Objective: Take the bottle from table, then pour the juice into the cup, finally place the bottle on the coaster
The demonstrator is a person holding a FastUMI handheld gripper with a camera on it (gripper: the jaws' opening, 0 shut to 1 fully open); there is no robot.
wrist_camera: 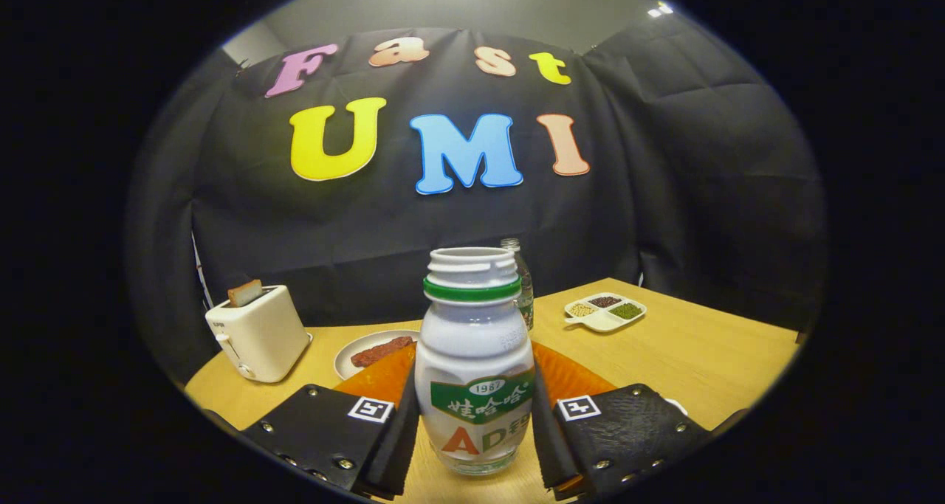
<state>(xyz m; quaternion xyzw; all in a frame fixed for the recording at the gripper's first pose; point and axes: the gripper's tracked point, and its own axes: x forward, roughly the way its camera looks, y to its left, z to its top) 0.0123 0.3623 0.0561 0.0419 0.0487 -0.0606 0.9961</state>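
One open bottle (474,364) stands upright on the table (686,349), clamped between my gripper's (472,423) two fingers (395,430), which press its sides. Just behind it I see one clear bottle (523,282) and one orange mat (568,375). Beyond the fingers lie one plate (354,353) carrying one brown strip (382,350), one toaster (257,334) with one slice (244,292) up, and one three-part dish (604,312) of grains.

I see a cream plastic toaster (258,333) holding a bread slice (244,292); beside it a white plate (353,350) with reddish meat (382,350); far across, a white sectioned dish (605,311) of beans.
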